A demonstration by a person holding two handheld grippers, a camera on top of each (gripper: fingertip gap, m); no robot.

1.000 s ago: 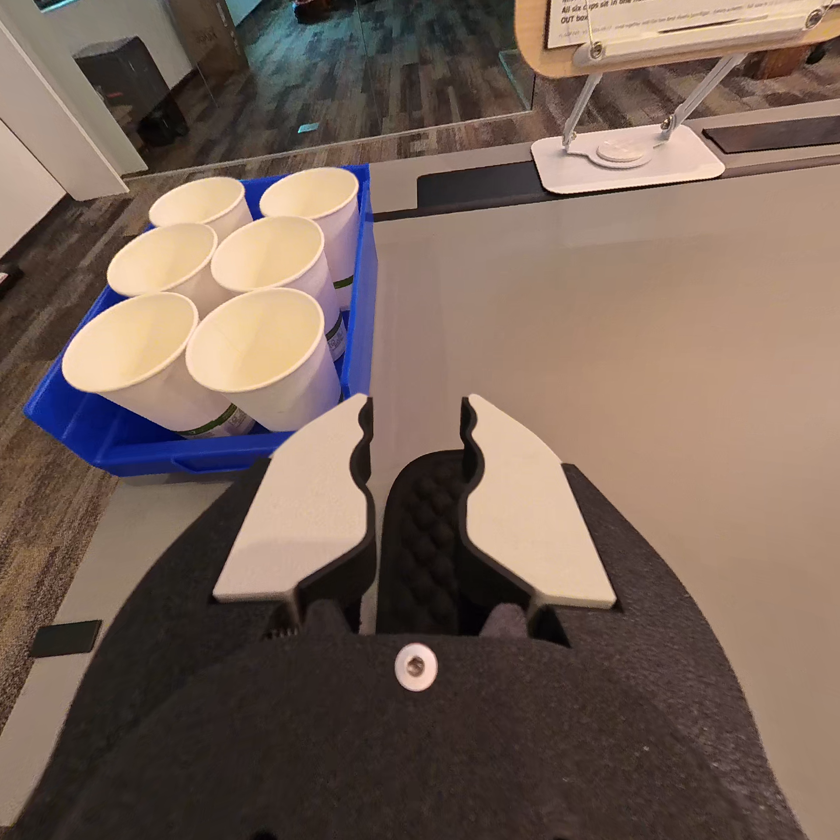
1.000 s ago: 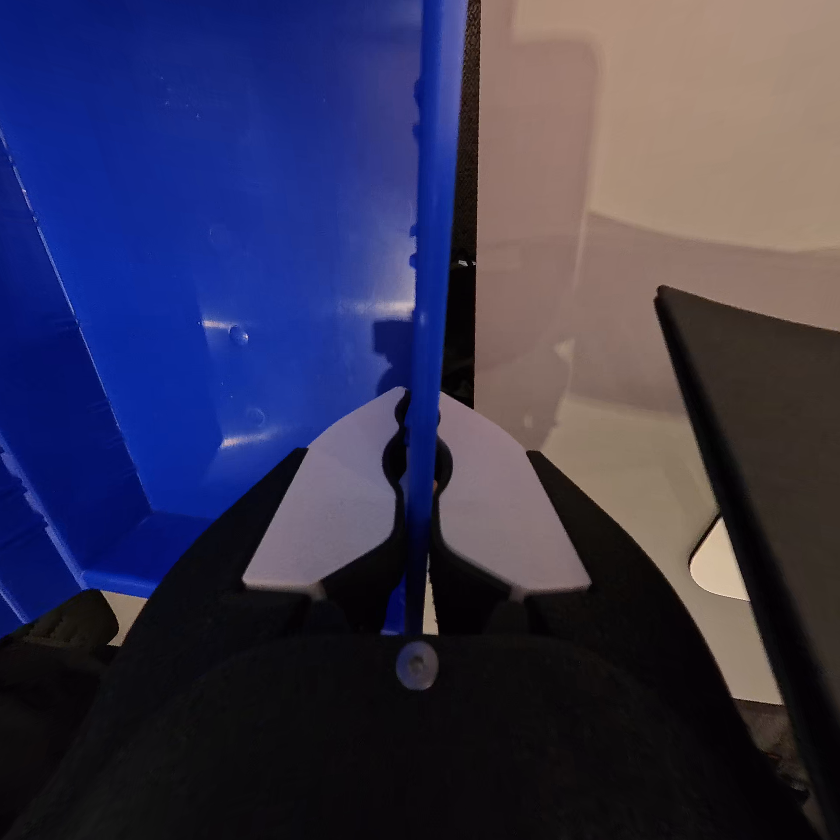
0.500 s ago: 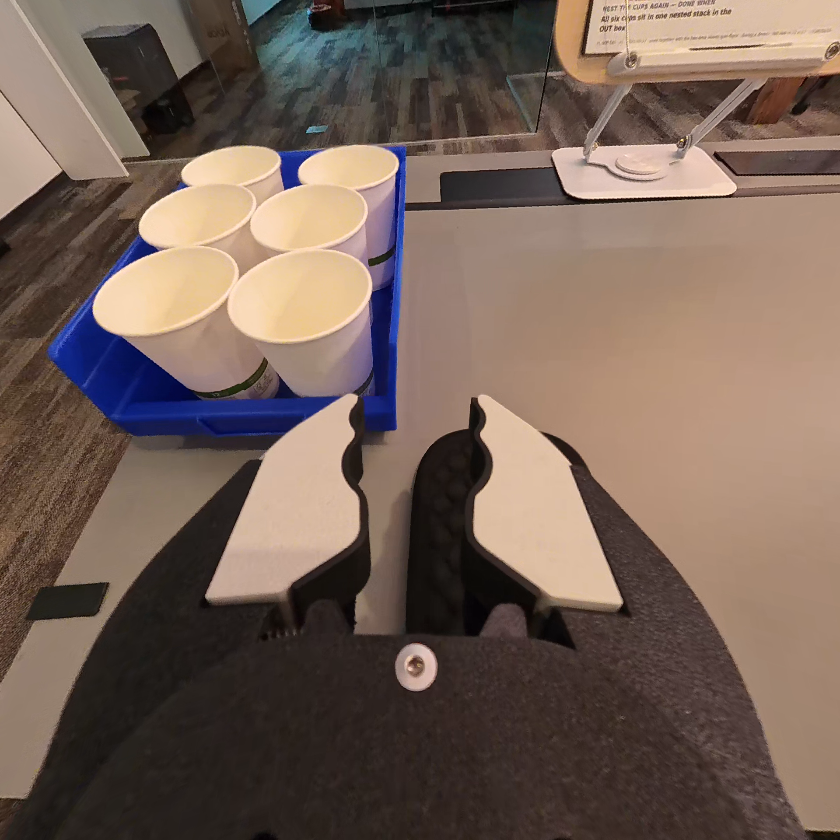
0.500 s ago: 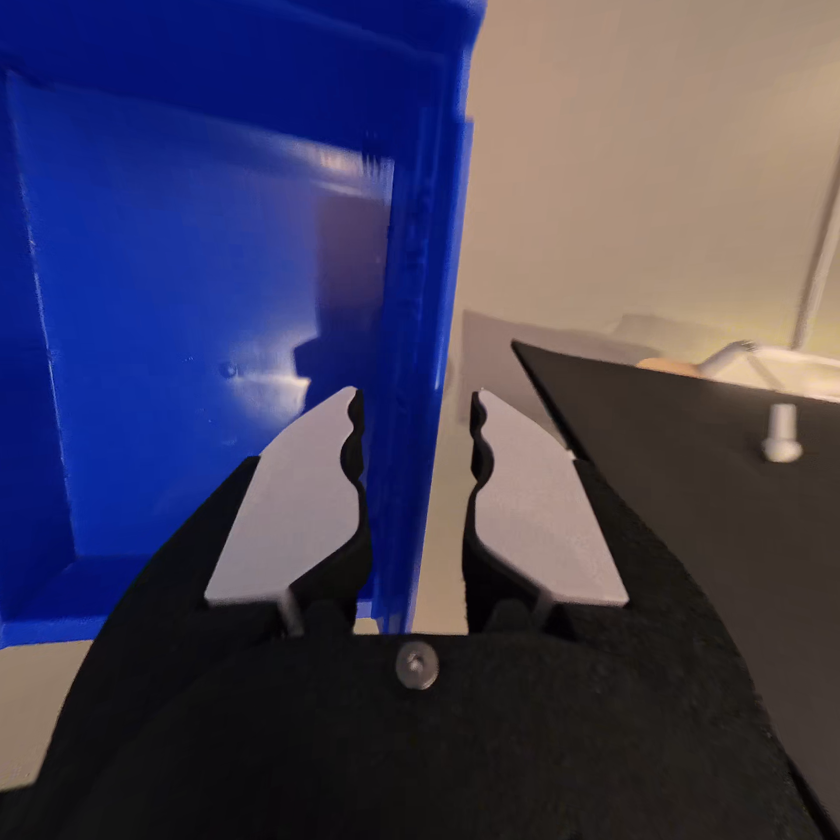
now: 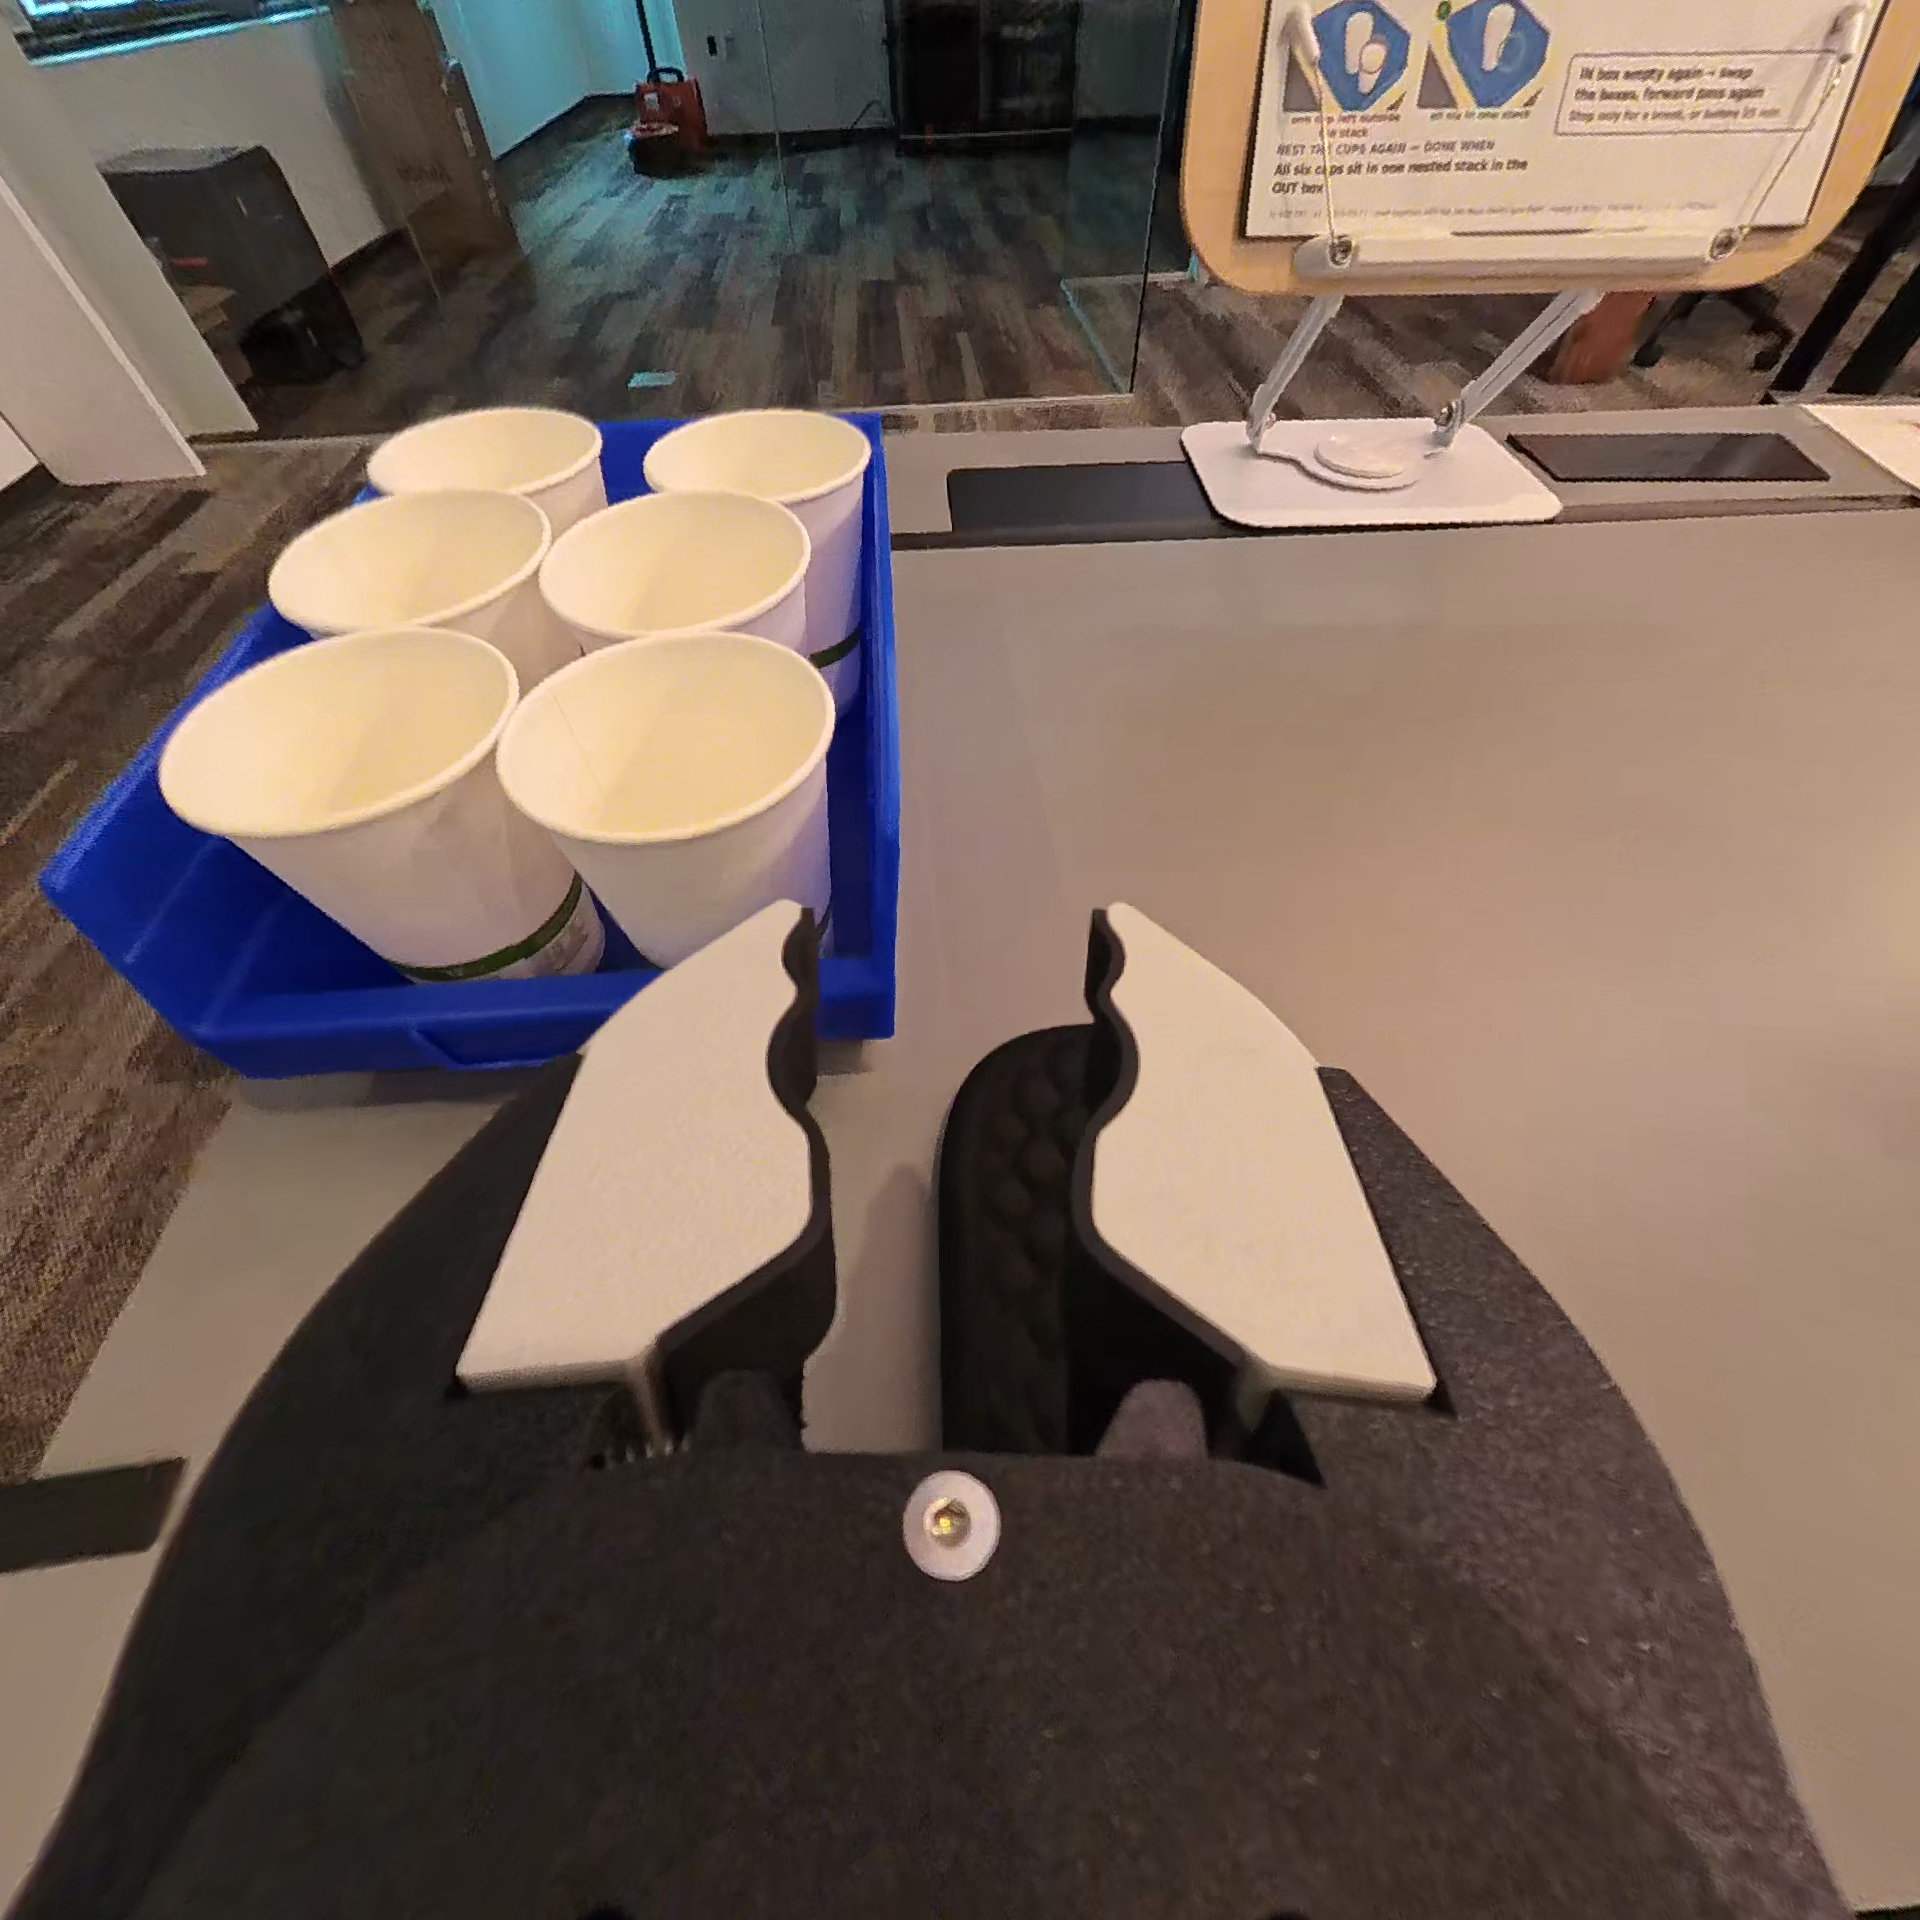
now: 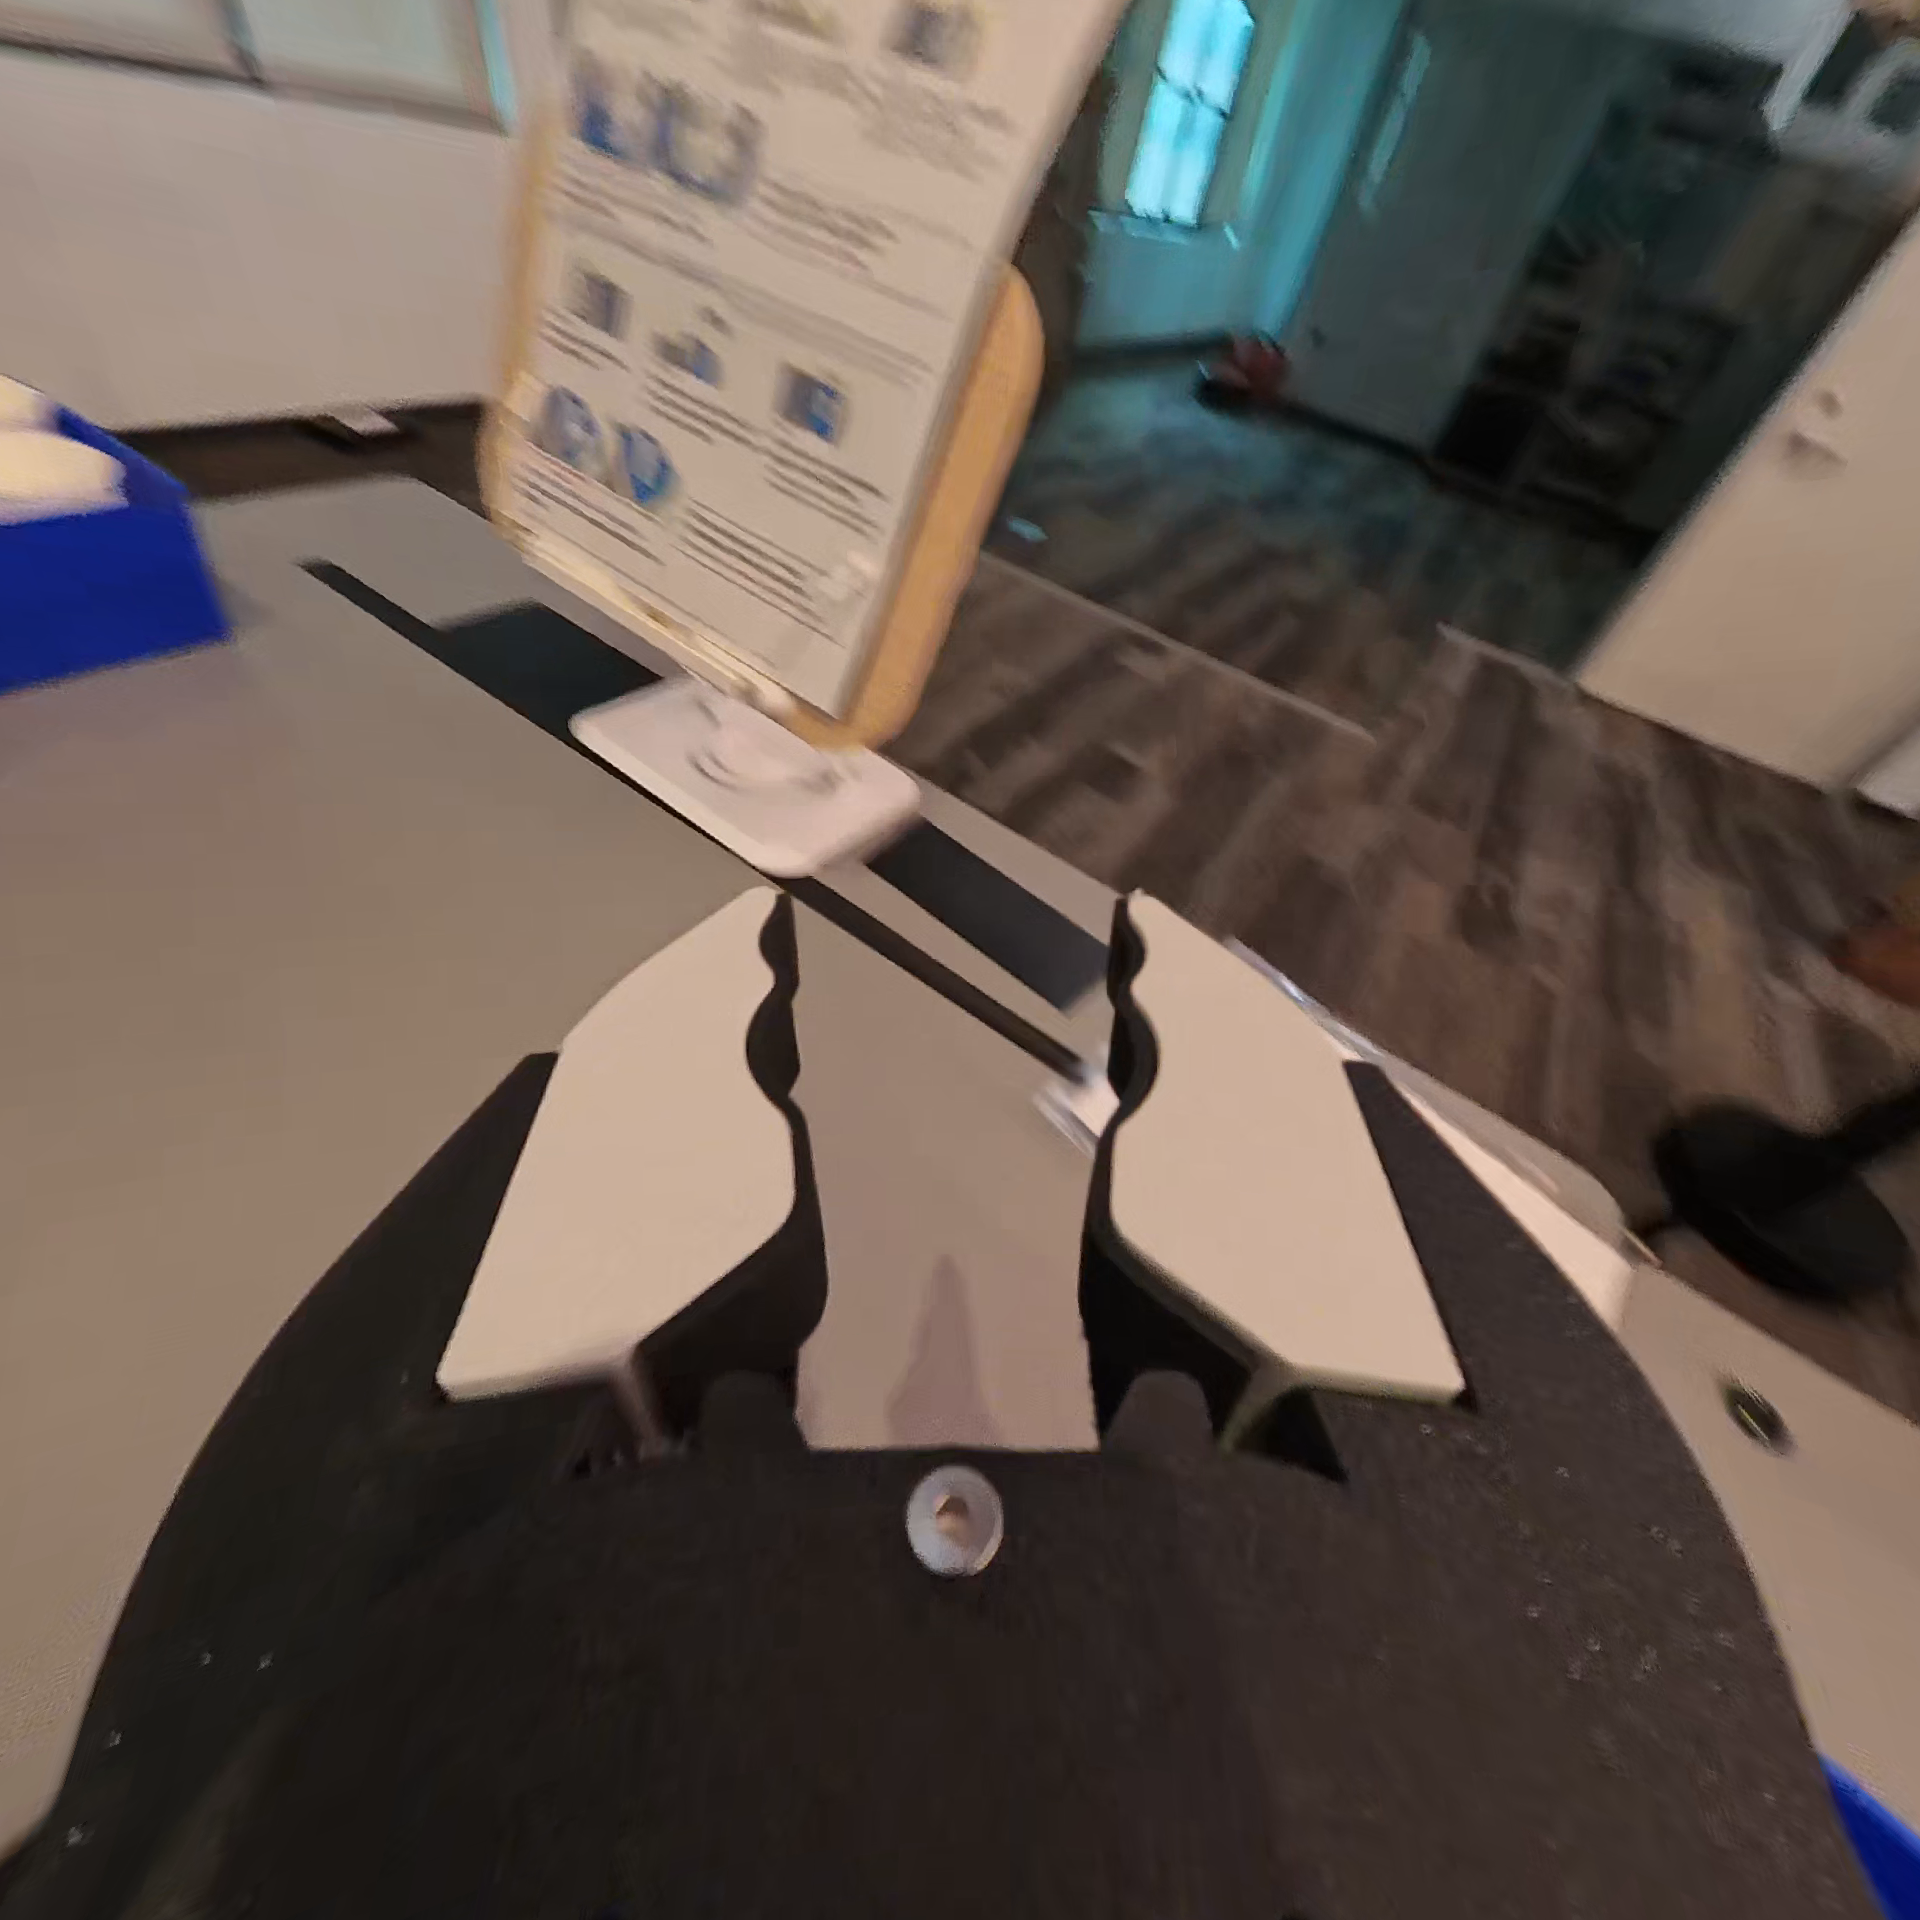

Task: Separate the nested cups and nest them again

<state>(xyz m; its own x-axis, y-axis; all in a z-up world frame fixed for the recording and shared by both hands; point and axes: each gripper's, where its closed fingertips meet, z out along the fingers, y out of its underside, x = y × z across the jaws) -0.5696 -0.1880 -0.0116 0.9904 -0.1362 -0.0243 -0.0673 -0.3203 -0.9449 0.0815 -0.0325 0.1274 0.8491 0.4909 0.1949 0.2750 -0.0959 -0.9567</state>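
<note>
Left wrist view first: our left gripper (image 5: pixel 945 935) hangs over the grey bench (image 5: pixel 1351 831), jaws spread wide with nothing between them. Just beyond its left finger sits the blue bin (image 5: pixel 312 997) at the bench's left edge, and we count six white paper cups (image 5: pixel 665 758) standing upright in it, two by three, each separate, rims crowding one another. Farther back, a white stand base (image 5: pixel 1371 488) carries a wooden clipboard with an instruction sheet (image 5: pixel 1507 135). Over in the right wrist view, our right gripper (image 6: pixel 951 914) is wide apart too, empty above bare bench. The picture is blurred; a corner of the blue bin shows far left, the clipboard ahead.
</note>
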